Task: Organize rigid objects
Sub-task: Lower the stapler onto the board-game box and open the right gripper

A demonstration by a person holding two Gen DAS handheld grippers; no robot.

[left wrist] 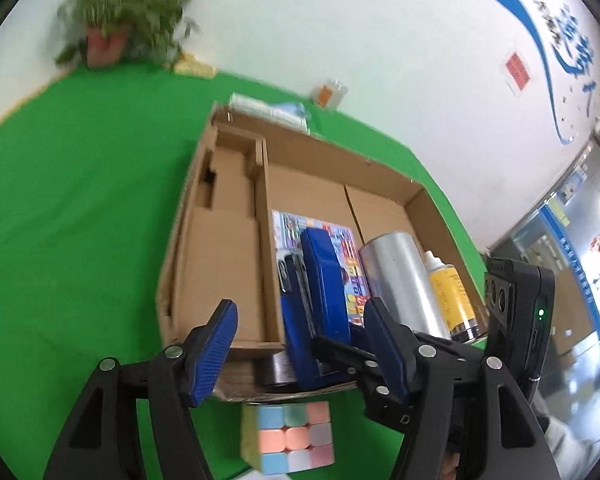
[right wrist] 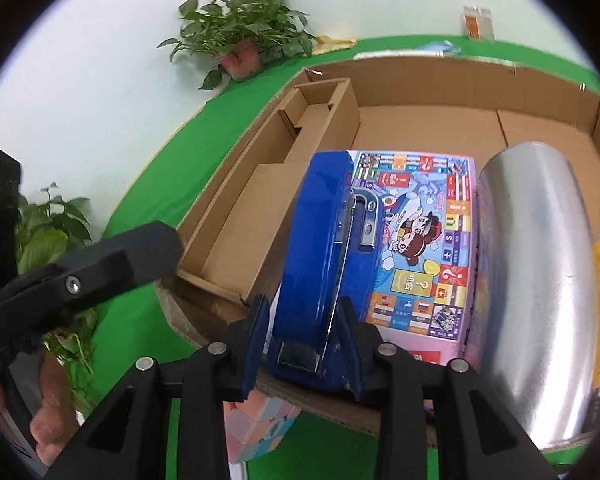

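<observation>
My right gripper [right wrist: 302, 340] is shut on a blue stapler [right wrist: 332, 256] and holds it over the near edge of an open cardboard box [right wrist: 420, 80]. The stapler [left wrist: 320, 300] and right gripper [left wrist: 364, 356] also show in the left wrist view. Under the stapler lies a colourful board-game box [right wrist: 424, 240], with a silver can [right wrist: 536, 280] to its right. My left gripper [left wrist: 300, 340] is open and empty, hovering at the box's [left wrist: 340, 152] near edge. A pastel puzzle cube [left wrist: 288, 436] lies on the green table just outside the box.
A yellow-labelled bottle [left wrist: 452, 296] lies at the right of the silver can [left wrist: 400, 280]. A narrow cardboard divider section [left wrist: 224, 240] fills the box's left side. Potted plants [right wrist: 244, 36] stand at the table's far edge by the white wall. Small packets [left wrist: 328, 94] lie behind the box.
</observation>
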